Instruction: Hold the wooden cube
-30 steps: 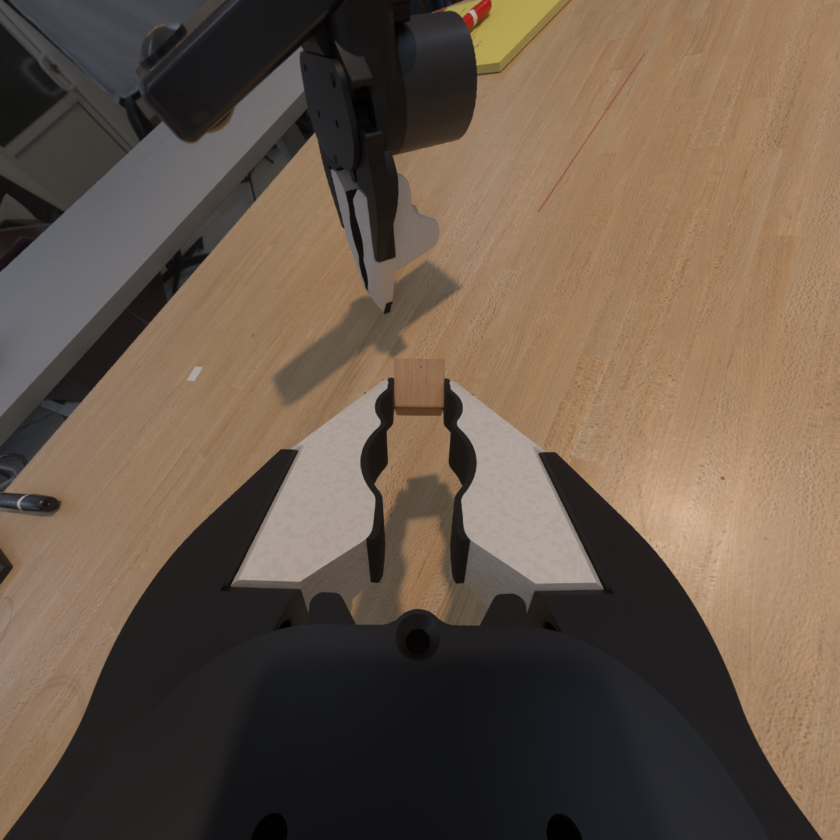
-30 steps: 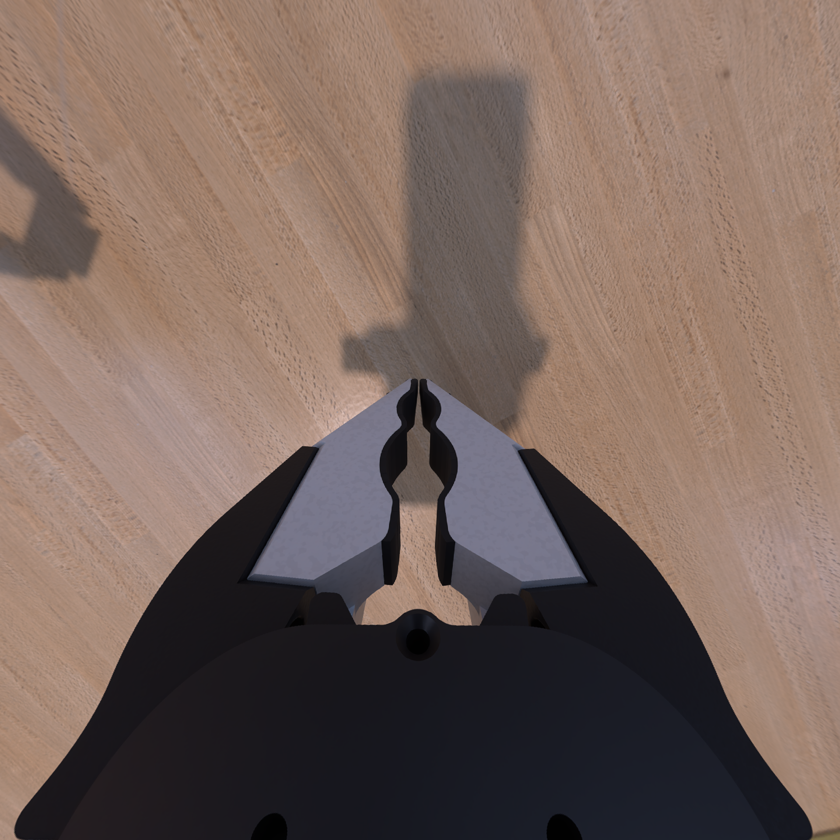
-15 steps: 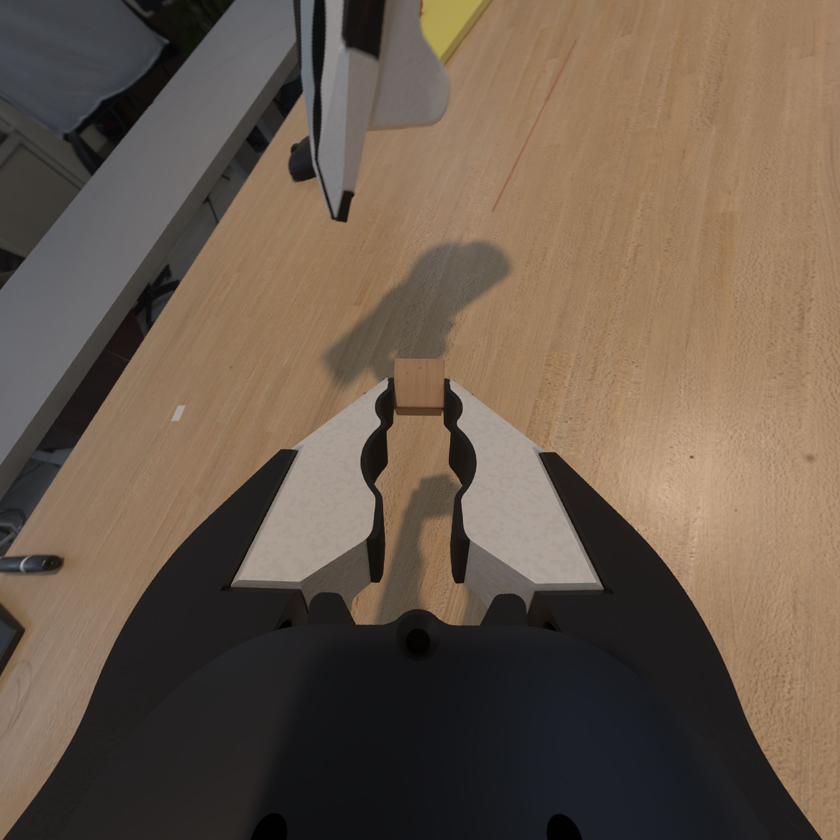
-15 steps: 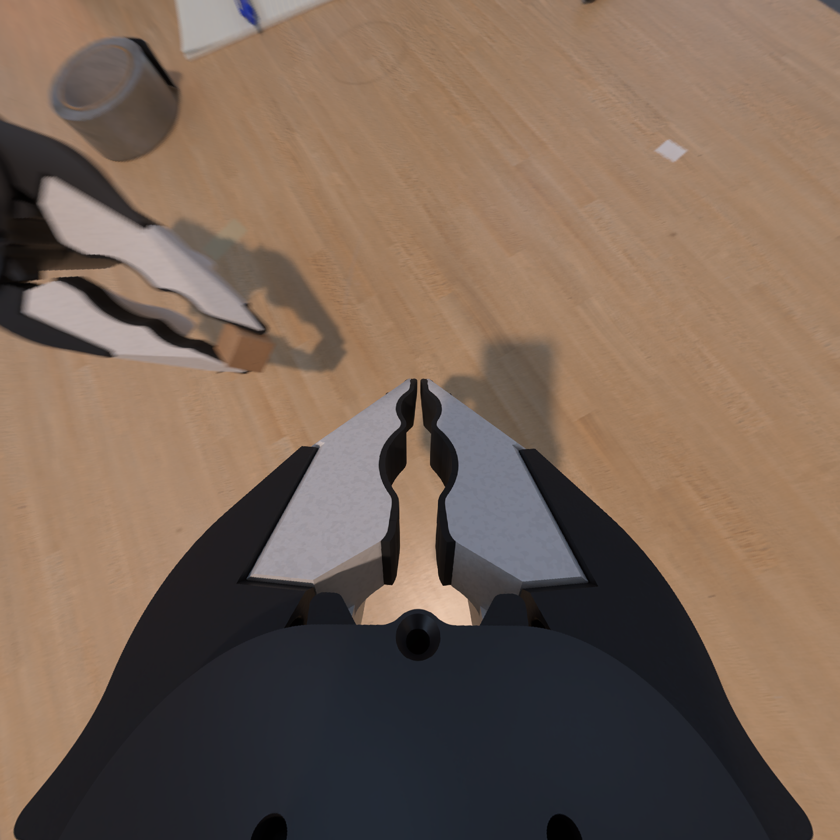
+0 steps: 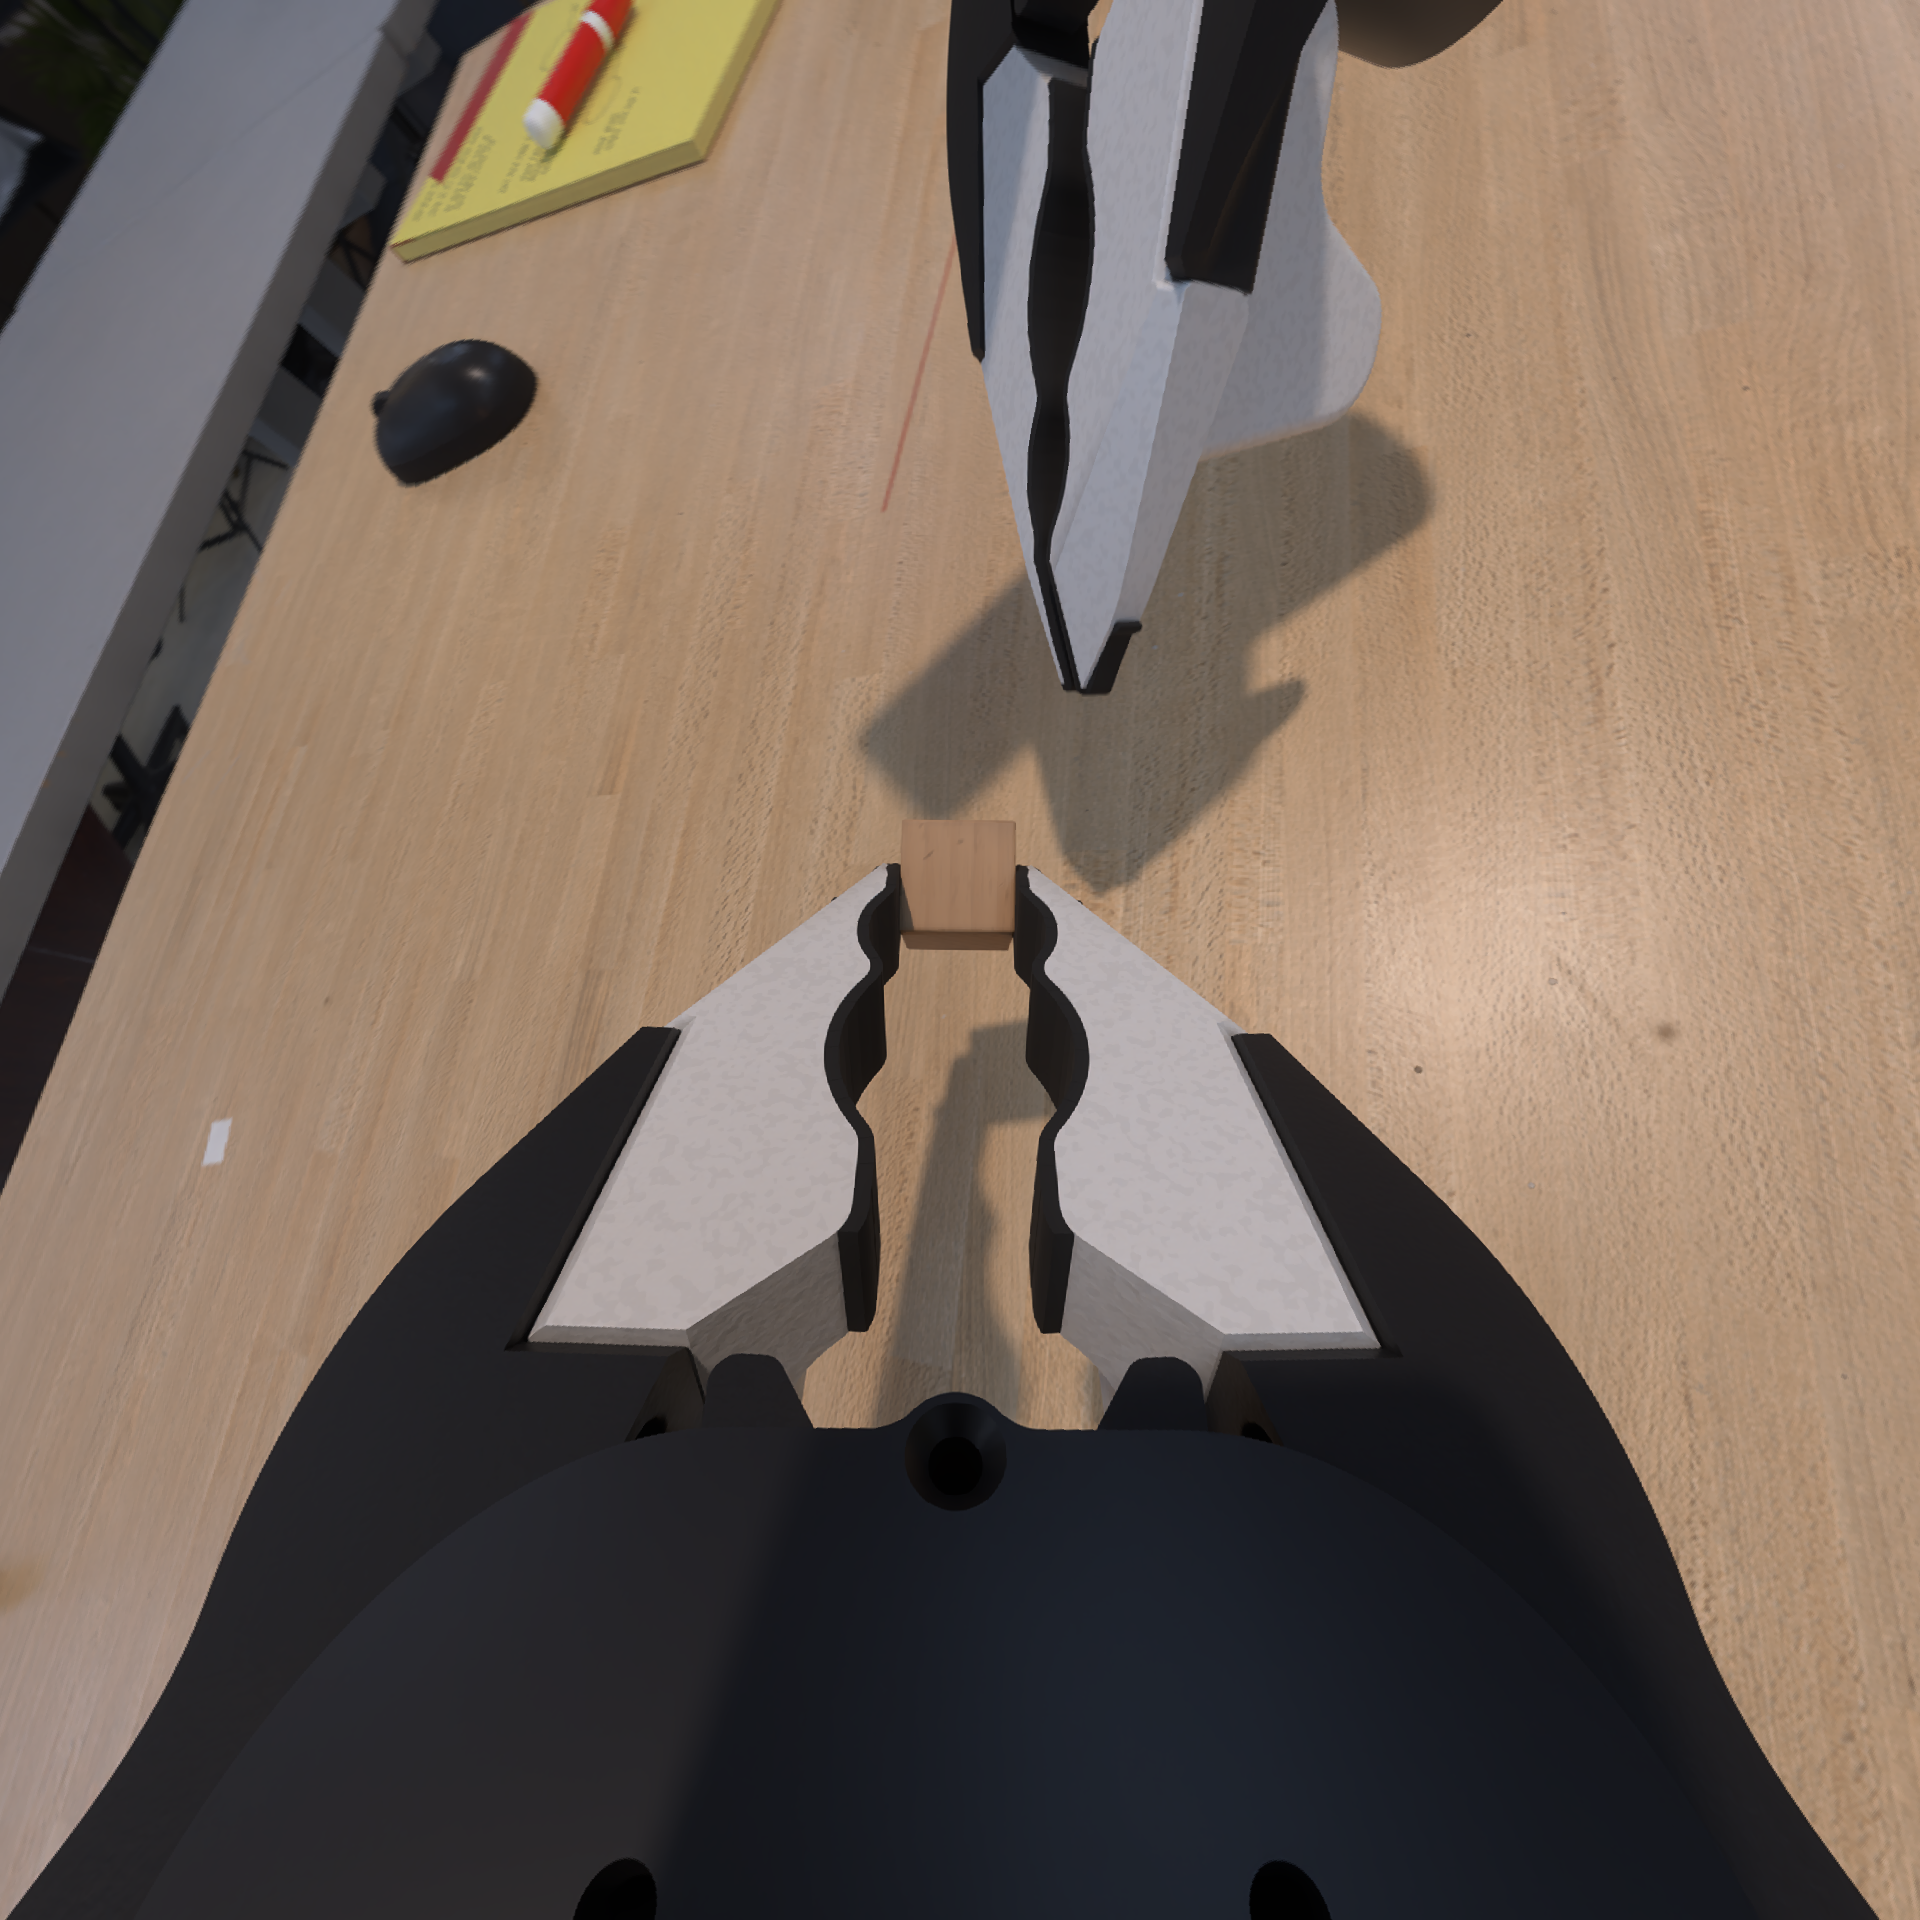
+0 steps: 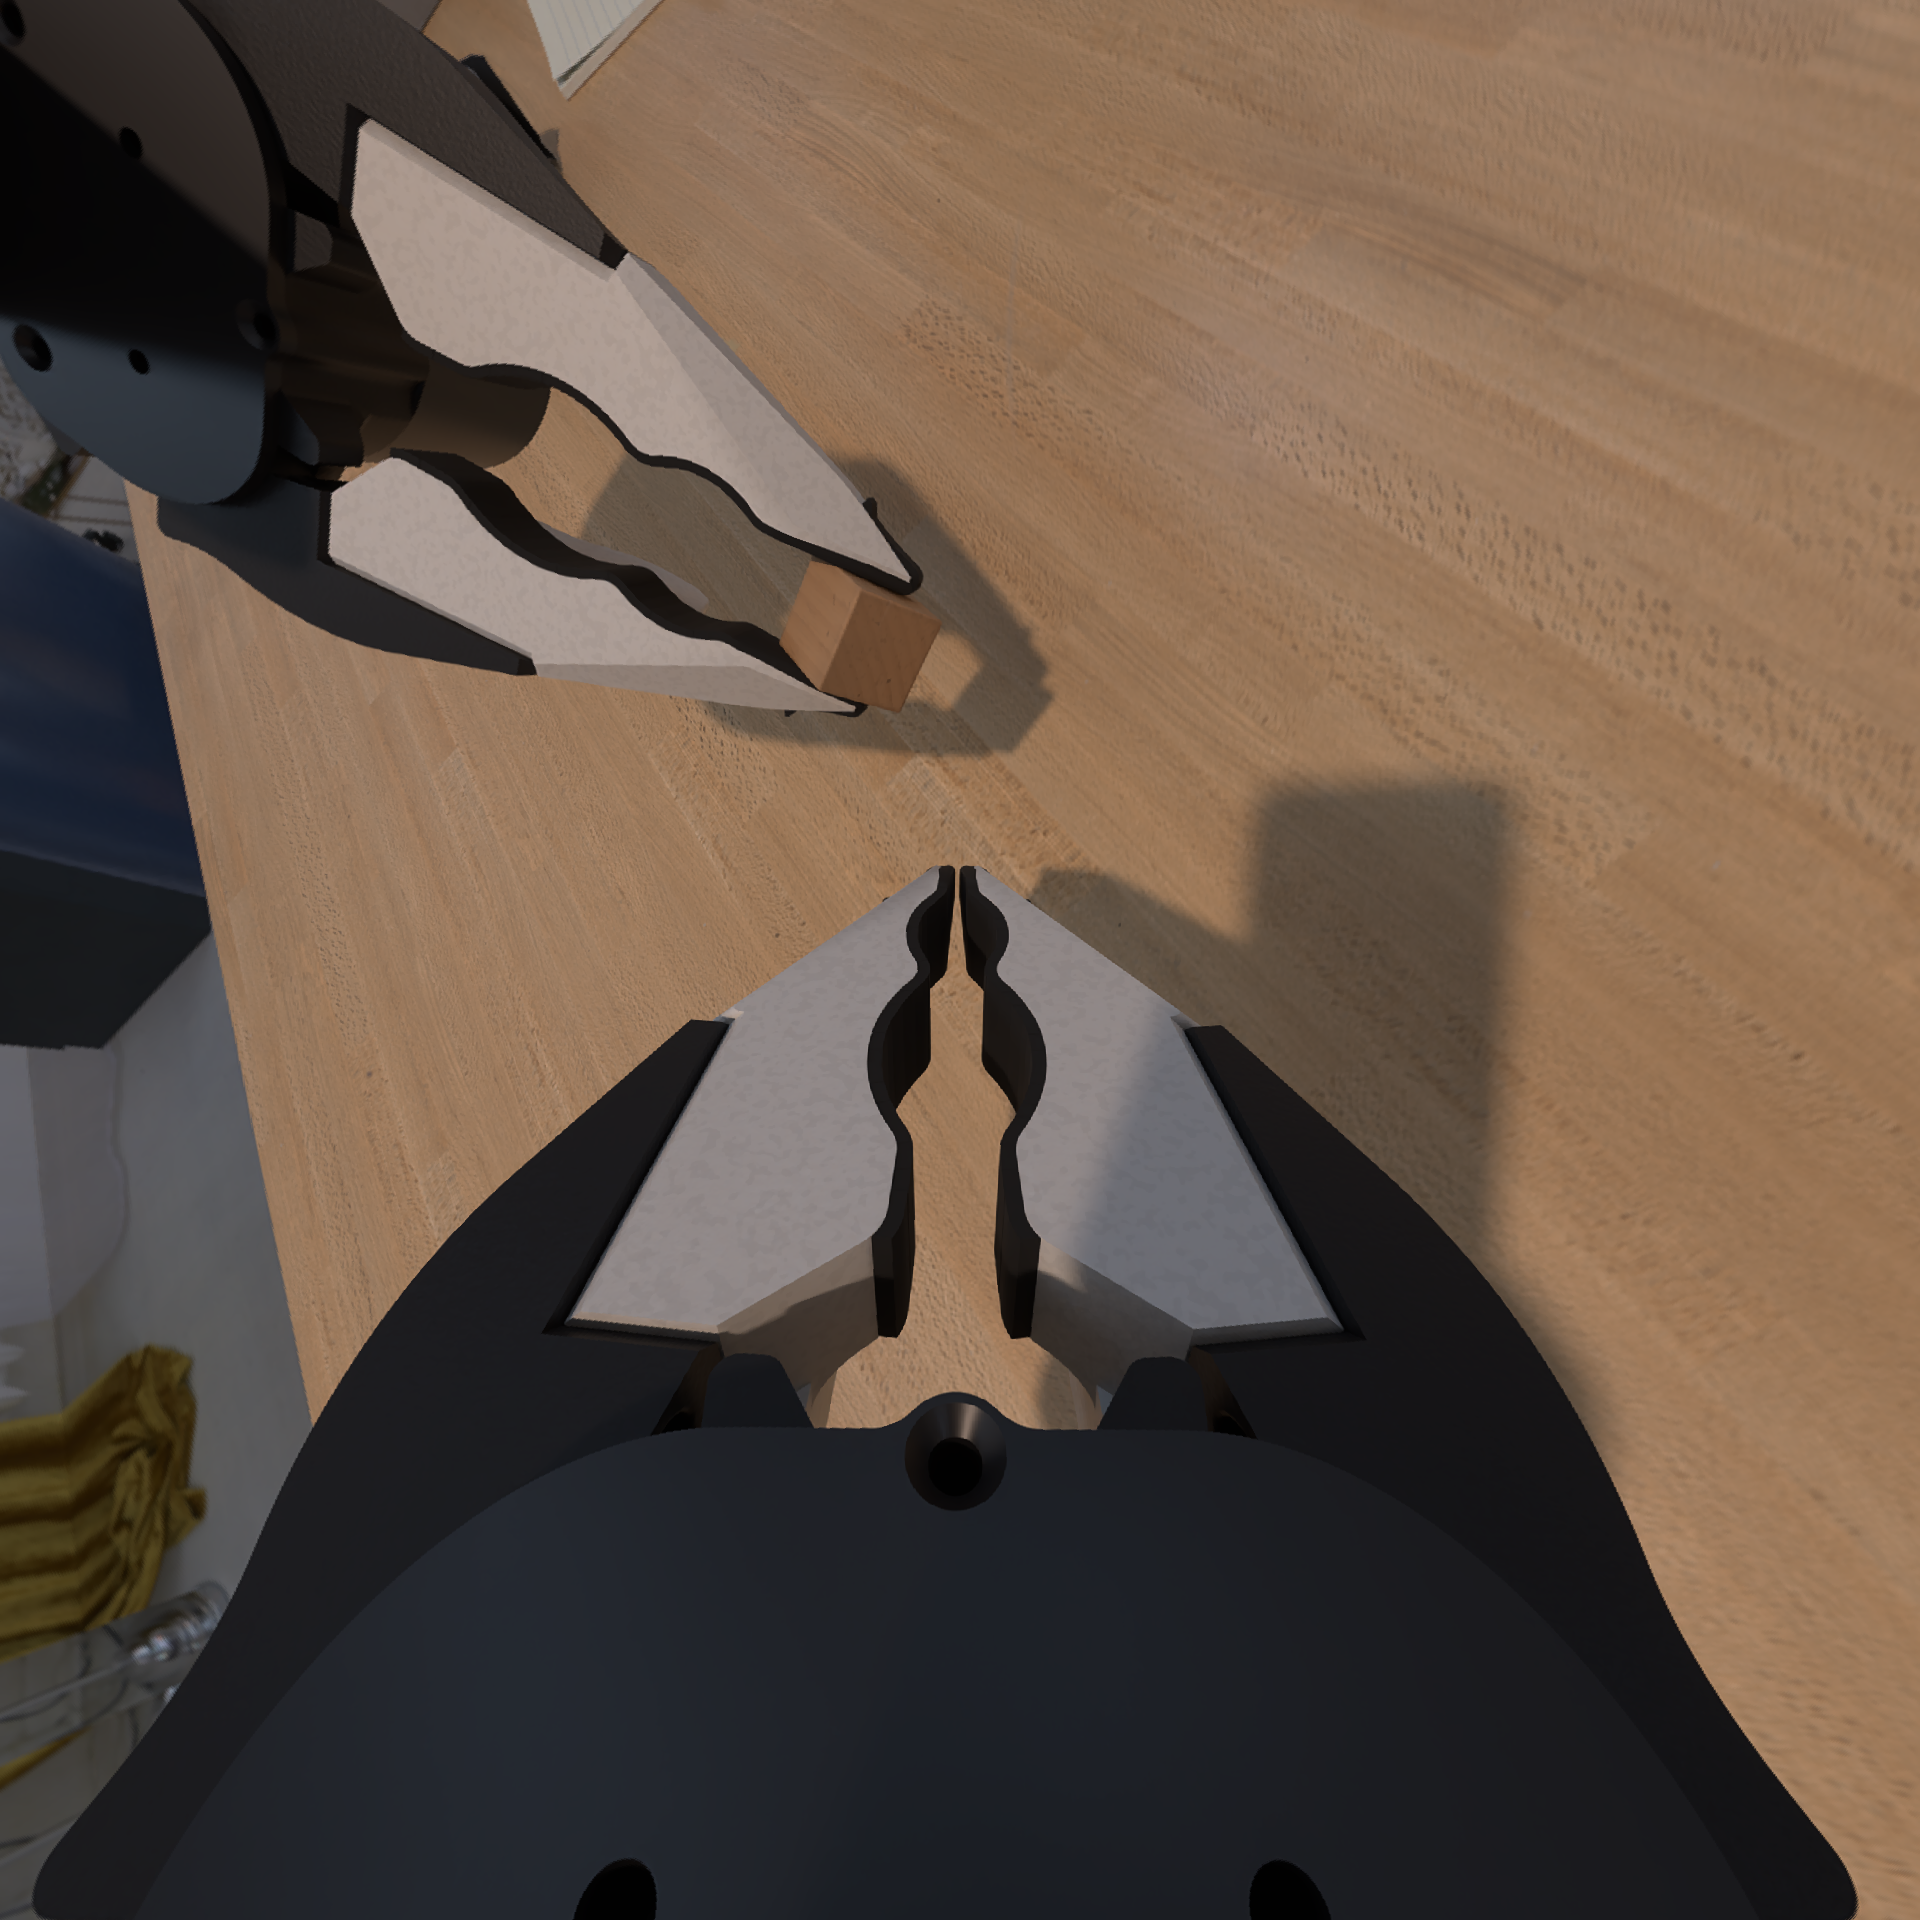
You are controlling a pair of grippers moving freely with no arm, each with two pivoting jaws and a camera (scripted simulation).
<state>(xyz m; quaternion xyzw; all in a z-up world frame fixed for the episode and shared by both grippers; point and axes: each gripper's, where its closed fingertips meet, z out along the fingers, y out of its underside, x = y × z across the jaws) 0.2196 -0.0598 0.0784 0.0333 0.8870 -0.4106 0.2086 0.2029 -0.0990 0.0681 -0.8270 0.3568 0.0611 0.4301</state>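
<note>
One cube (image 5: 957, 881) shows, small and pale wood, pinched between the two fingertips of the left gripper (image 5: 957, 906); its jaws are clamped on the cube's left and right faces, with the far half of the cube sticking out past the tips. In the right wrist view the same cube (image 6: 860, 642) sits at the tips of that gripper (image 6: 868, 649), raised above the table (image 6: 1455, 416), with a shadow on the wood just beyond it. The right gripper (image 6: 956, 883) holds nothing: its jaws are together, the tips nearly touching with only a thin slit between them, and the wood of the table shows through the wider gaps lower down. In the left wrist view this right gripper (image 5: 1091, 665) hangs point-down just beyond the cube and a little to its right, apart from it, casting a dark shadow on the table (image 5: 1558, 935) beside the cube. Far left on the table lies one yellow pad (image 5: 623, 156) with one red-and-white marker (image 5: 577, 68) resting on it. Nearer than the pad, still at the left, sits one black mouse (image 5: 457, 407). One thin red line (image 5: 920, 384) runs along the wood between mouse and right gripper. One small white scrap (image 5: 218, 1141) lies near the left edge. Past the table's edge in the right wrist view, one yellow cloth (image 6: 94, 1475) is bunched at the lower left.
</note>
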